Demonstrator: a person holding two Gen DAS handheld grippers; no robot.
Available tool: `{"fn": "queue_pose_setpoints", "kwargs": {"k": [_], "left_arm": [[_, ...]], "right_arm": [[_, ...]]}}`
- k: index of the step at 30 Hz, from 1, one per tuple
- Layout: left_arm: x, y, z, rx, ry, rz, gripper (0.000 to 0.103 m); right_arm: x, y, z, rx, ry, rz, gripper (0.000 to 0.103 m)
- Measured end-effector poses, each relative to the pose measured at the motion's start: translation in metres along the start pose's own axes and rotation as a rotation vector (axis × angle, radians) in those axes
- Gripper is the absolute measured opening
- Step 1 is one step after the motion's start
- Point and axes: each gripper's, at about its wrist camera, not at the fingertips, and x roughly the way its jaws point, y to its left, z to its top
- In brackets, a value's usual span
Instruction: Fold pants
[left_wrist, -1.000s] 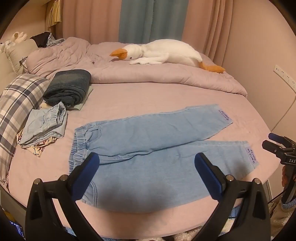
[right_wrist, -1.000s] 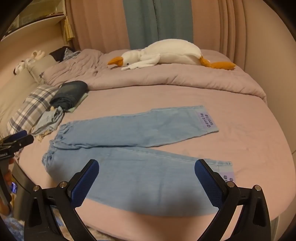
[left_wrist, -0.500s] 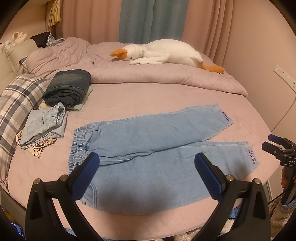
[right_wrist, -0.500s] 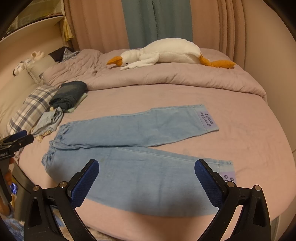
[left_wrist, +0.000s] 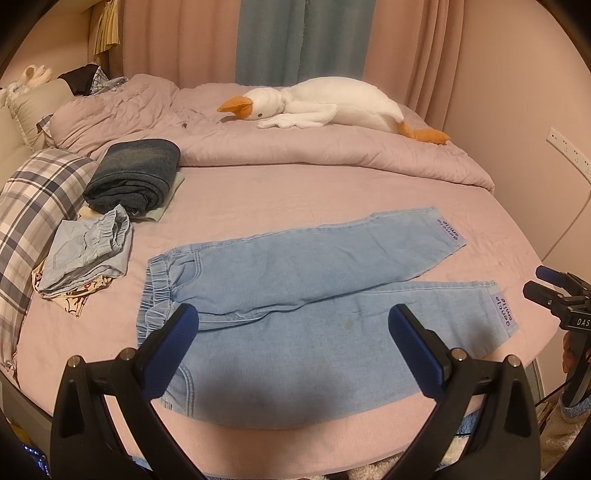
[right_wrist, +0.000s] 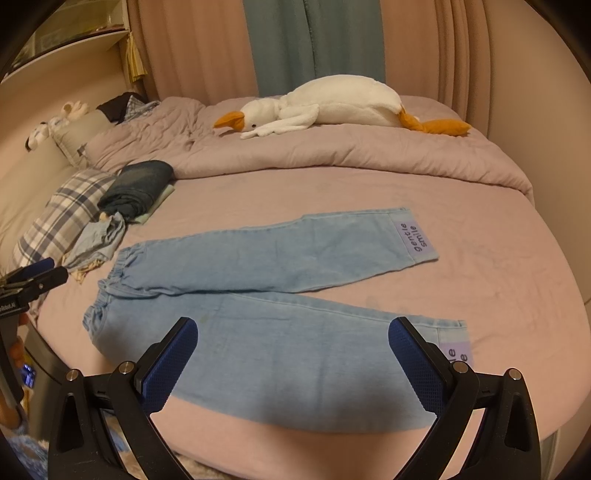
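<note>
Light blue denim pants (left_wrist: 295, 295) lie flat on the pink bed, waistband to the left, both legs spread apart toward the right; they also show in the right wrist view (right_wrist: 266, 295). Each cuff carries a purple label. My left gripper (left_wrist: 293, 350) is open and empty, held above the near leg by the front edge of the bed. My right gripper (right_wrist: 293, 354) is open and empty above the near leg further right. The right gripper also shows at the right edge of the left wrist view (left_wrist: 557, 291), and the left gripper at the left edge of the right wrist view (right_wrist: 33, 277).
A folded dark denim stack (left_wrist: 133, 175) and a folded light blue garment (left_wrist: 88, 251) lie left of the pants, beside a plaid pillow (left_wrist: 33, 206). A bunched quilt (left_wrist: 295, 151) with a white plush goose (left_wrist: 325, 105) lies at the back. A wall stands on the right.
Both grippers have drifted very slightly; the pants sit a touch higher in both views. Nothing has been grasped.
</note>
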Motion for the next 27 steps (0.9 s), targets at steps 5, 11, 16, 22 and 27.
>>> {"fn": "queue_pose_setpoints", "kwargs": {"k": [5, 11, 16, 22, 27], "left_arm": [[0.0, -0.001, 0.0, 0.007, 0.0, 0.007, 0.103], [0.001, -0.002, 0.0, 0.025, -0.001, 0.022, 0.103], [0.002, -0.002, 0.001, 0.046, 0.003, 0.044, 0.103], [0.005, 0.001, -0.001, 0.013, -0.011, 0.023, 0.103], [0.01, 0.025, -0.007, -0.112, -0.004, -0.04, 0.103]], "right_arm": [[0.001, 0.0, -0.001, 0.001, 0.003, 0.0, 0.102], [0.001, 0.0, -0.002, 0.0, 0.006, -0.007, 0.102], [0.001, -0.001, -0.003, 0.002, 0.0, -0.004, 0.102], [0.003, -0.004, -0.002, 0.004, 0.001, -0.004, 0.102], [0.005, -0.002, -0.002, -0.012, 0.016, -0.018, 0.102]]}}
